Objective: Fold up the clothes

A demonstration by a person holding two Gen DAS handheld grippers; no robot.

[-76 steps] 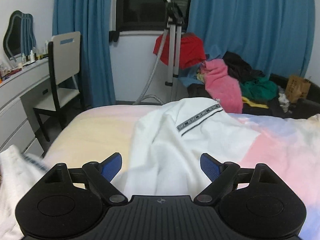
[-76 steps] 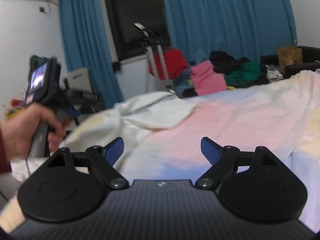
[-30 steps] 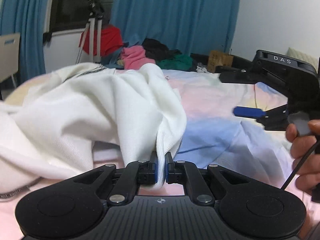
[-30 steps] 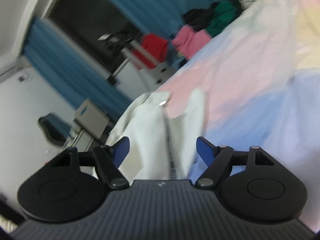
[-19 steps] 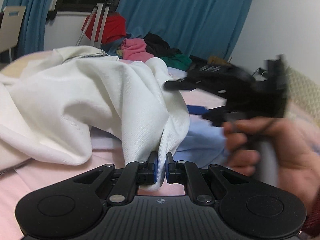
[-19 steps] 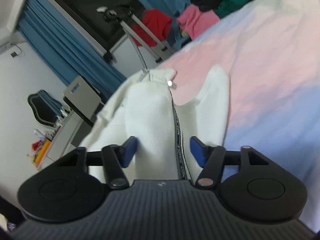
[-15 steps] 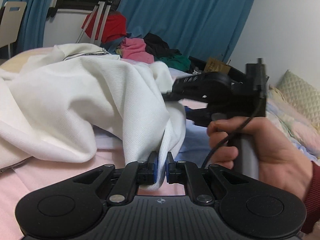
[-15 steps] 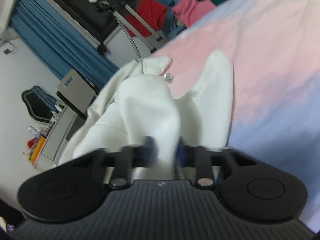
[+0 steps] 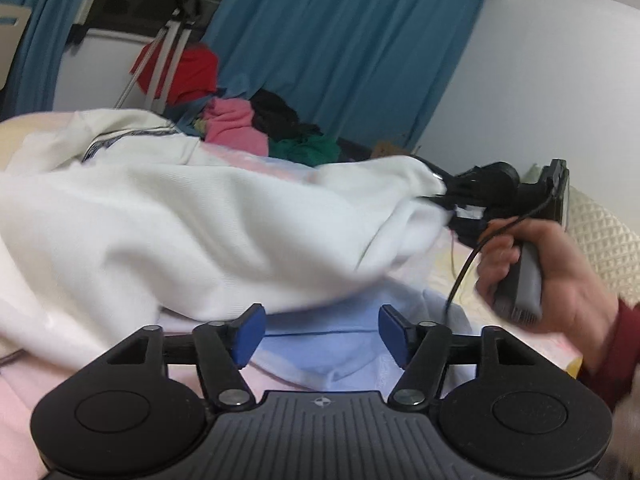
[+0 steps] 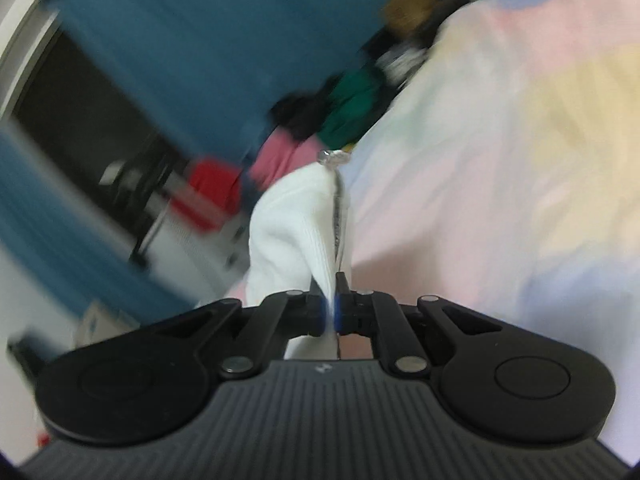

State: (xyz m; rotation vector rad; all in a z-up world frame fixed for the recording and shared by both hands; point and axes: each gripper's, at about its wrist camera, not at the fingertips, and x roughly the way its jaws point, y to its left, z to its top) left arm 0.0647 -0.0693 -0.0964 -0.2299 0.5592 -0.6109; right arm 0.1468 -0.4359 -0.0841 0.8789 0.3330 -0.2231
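A white garment (image 9: 200,220) with a patterned trim band lies crumpled across the pastel bedspread (image 9: 344,352). My left gripper (image 9: 318,330) is open and empty, just in front of the garment's lower edge. My right gripper (image 10: 330,312) is shut on a fold of the white garment (image 10: 296,224) and holds it above the bed; a zip pull shows at the fold's top. In the left wrist view the right gripper (image 9: 452,204) shows at the right, gripping the garment's far end, held by a hand in a red sleeve.
A pile of clothes (image 9: 248,124) in pink, red, green and black lies beyond the bed by blue curtains (image 9: 340,40). A tripod (image 9: 168,40) stands by the dark window. A quilted pillow (image 9: 600,232) lies at the right.
My left gripper has let go of the garment and opened. My right gripper has shut on the garment's fold and pulled it up and to the right.
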